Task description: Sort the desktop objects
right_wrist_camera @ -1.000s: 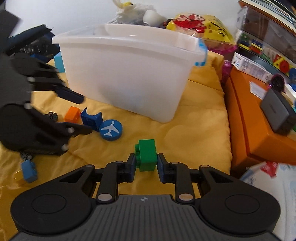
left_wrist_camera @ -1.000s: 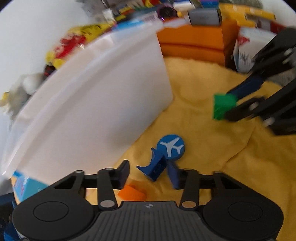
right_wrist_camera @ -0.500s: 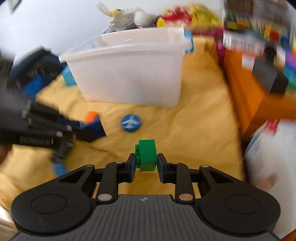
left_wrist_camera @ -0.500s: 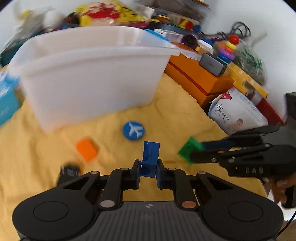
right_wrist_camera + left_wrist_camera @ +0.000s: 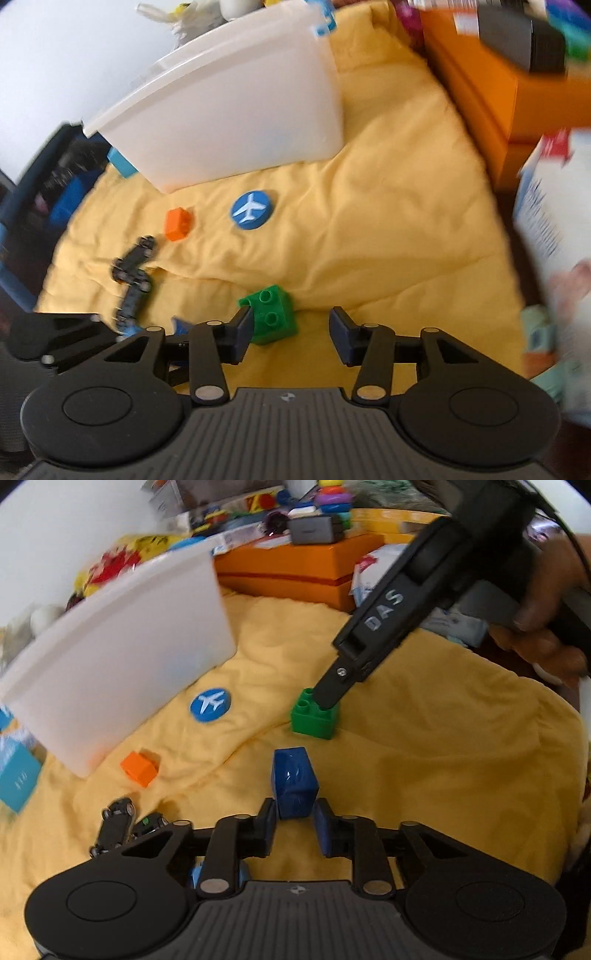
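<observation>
My left gripper (image 5: 294, 825) is open; a dark blue block (image 5: 294, 782) stands on the yellow cloth (image 5: 424, 746) just ahead of its fingertips, with gaps on both sides. My right gripper (image 5: 291, 328) is open; a green brick (image 5: 271, 314) lies on the cloth (image 5: 388, 229) against its left finger. The green brick (image 5: 315, 716) also shows in the left wrist view under the right gripper (image 5: 328, 699). A blue airplane disc (image 5: 210, 705) (image 5: 253, 209), an orange block (image 5: 140, 768) (image 5: 178, 224) and small black toy cars (image 5: 114, 825) (image 5: 133, 269) lie on the cloth.
A white plastic bin (image 5: 118, 653) (image 5: 236, 107) stands at the back left. An orange box (image 5: 295, 572) (image 5: 517, 85) with a grey device on top is at the back right. A white packet (image 5: 554, 206) is on the right. Teal boxes (image 5: 16, 775) sit at left.
Both grippers have opened. The green brick and the dark blue block, held before, now rest on the cloth close together. Both grippers have tilted downward.
</observation>
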Demonstrator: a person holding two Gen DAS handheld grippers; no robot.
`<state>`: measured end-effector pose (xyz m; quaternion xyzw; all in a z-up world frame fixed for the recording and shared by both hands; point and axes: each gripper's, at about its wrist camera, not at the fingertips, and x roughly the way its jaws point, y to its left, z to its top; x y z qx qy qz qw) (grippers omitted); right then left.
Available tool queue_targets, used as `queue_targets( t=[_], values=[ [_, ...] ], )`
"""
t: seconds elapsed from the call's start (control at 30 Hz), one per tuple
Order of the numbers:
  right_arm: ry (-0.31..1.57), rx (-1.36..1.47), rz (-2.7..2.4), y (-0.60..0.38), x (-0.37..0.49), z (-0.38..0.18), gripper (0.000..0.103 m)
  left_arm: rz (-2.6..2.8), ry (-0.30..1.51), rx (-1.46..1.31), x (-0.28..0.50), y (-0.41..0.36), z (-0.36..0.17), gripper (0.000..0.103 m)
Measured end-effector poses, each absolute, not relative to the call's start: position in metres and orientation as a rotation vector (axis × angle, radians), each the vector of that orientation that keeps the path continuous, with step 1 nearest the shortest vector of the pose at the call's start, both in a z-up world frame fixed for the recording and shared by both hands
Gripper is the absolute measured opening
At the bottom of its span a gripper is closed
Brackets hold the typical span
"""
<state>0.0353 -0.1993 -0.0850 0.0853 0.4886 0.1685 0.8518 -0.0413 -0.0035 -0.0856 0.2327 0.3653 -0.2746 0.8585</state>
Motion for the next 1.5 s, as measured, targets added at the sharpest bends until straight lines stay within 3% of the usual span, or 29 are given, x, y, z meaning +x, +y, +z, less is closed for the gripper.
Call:
queue_targets(
  t=[0.1, 0.43, 0.63, 0.83, 1.0, 1.03, 1.07, 1.1, 1.27, 1.37, 1.5],
  values=[
    [1.003, 0.116, 0.353, -0.200, 0.034, -0.081, 0.051, -0.601, 0.727, 0.491, -0.054, -0.008, -0.079, 0.047],
    [0.924, 0.011, 0.362, -0.191, 0.019, -0.069, 0.050, -0.410, 0.746, 0.168, -0.027, 0.028, -0.053, 0.048],
    [0.922, 0.002, 0.369, -0.191, 0.017, -0.069, 0.051, -0.481, 0.856, 0.193, -0.013, 0.005, -0.079, 0.047],
    [0.909, -0.080, 0.425, -0.179, 0.013, -0.072, 0.051, -0.468, 0.842, 0.170, -0.024, 0.000, -0.072, 0.047],
    [0.910, -0.146, 0.463, -0.163, 0.016, -0.081, 0.052, -0.515, 0.841, 0.246, -0.033, -0.016, -0.072, 0.054],
    [0.916, -0.159, 0.467, -0.160, 0.018, -0.083, 0.050, -0.507, 0.843, 0.277, -0.032, -0.021, -0.075, 0.054],
    [0.929, -0.178, 0.473, -0.157, 0.020, -0.087, 0.039, -0.500, 0.849, 0.292, -0.031, -0.024, -0.077, 0.054],
    [0.945, -0.196, 0.475, -0.155, 0.022, -0.089, 0.034, -0.494, 0.860, 0.294, -0.027, -0.026, -0.081, 0.054],
    [0.961, -0.202, 0.477, -0.156, 0.023, -0.091, 0.034, -0.474, 0.893, 0.261, -0.015, -0.023, -0.095, 0.052],
    [0.965, -0.206, 0.479, -0.155, 0.024, -0.093, 0.034, -0.466, 0.888, 0.248, -0.013, -0.019, -0.096, 0.035],
    [0.969, -0.201, 0.483, -0.157, 0.024, -0.092, 0.034, -0.473, 0.880, 0.203, -0.011, -0.008, -0.083, 0.035]
  ],
)
